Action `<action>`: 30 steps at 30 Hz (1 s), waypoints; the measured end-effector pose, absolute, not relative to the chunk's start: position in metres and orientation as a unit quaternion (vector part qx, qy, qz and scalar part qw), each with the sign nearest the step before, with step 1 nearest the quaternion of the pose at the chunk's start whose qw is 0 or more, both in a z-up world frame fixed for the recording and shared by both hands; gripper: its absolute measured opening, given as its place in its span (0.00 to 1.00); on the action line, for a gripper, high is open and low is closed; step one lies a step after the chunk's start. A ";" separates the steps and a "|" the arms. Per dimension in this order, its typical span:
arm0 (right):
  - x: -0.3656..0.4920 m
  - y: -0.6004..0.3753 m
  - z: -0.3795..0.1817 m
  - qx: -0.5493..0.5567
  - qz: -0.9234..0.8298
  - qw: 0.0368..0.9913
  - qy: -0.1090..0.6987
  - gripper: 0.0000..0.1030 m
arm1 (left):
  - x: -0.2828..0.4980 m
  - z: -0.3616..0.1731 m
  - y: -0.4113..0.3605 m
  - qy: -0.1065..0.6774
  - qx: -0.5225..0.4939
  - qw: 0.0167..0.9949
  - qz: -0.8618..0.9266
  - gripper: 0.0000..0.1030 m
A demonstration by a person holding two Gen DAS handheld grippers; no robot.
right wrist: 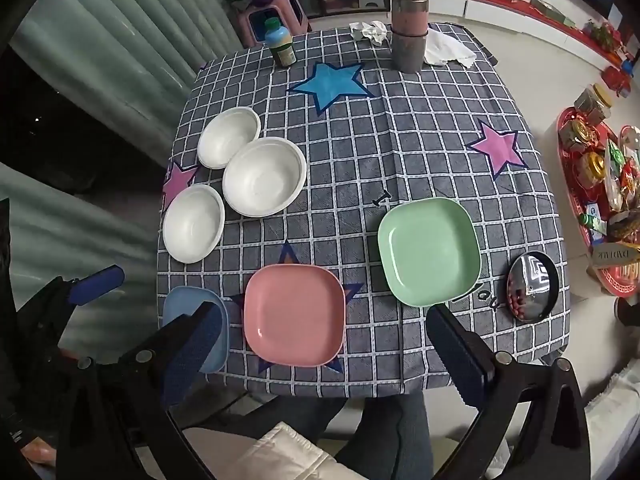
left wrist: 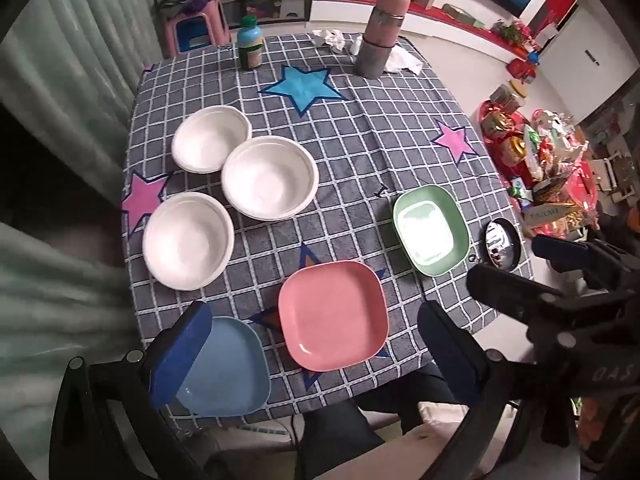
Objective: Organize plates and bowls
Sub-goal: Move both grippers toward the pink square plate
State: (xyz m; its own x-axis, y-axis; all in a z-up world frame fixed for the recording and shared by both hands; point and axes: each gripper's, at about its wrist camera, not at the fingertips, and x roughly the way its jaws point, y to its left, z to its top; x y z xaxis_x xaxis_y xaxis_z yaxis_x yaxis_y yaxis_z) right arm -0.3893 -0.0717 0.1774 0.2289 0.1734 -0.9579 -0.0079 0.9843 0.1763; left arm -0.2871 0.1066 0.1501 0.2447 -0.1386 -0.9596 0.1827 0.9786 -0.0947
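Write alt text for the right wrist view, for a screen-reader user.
Three white bowls at left and pink, green and blue square plates lie separately on a checked star-print tablecloth. The right gripper hangs open above the table's near edge, holding nothing.

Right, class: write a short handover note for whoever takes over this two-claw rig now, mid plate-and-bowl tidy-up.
Left claw: open, empty, above the table's near edge.
Right claw: open, empty, alongside it.
Things: three round white bowls clustered at the left, unstacked; square blue plastic plate, square pink plastic plate and square green plastic plate lying apart along the near side.
Done: nothing stacked.
Left: nest the bowls, stack the plates.
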 end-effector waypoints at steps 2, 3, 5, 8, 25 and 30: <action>-0.391 -0.078 0.177 0.073 0.058 0.781 0.618 1.00 | -0.289 0.150 0.105 0.607 0.030 0.789 -0.089 1.00; -0.392 -0.081 0.176 0.078 0.058 0.779 0.620 1.00 | -0.290 0.148 0.103 0.610 0.037 0.787 -0.078 1.00; -0.394 -0.090 0.175 0.095 0.061 0.770 0.628 1.00 | -0.293 0.145 0.103 0.619 0.038 0.781 -0.065 1.00; -0.390 -0.099 0.173 0.102 0.064 0.763 0.635 1.00 | -0.298 0.146 0.097 0.623 0.040 0.779 -0.061 1.00; -0.391 -0.108 0.172 0.093 0.071 0.774 0.623 1.00 | -0.300 0.159 0.092 0.604 0.046 0.795 -0.026 1.00; -0.394 -0.108 0.174 0.090 0.063 0.778 0.619 1.00 | -0.303 0.164 0.091 0.597 0.045 0.801 -0.025 1.00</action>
State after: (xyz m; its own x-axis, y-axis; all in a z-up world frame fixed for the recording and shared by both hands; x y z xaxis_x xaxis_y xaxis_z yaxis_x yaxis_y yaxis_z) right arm -0.3945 -0.1080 0.1738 0.2260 0.2089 -0.9515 0.0128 0.9760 0.2173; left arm -0.3025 0.0909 0.1642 0.2865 0.0130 -0.9580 0.0945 0.9946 0.0418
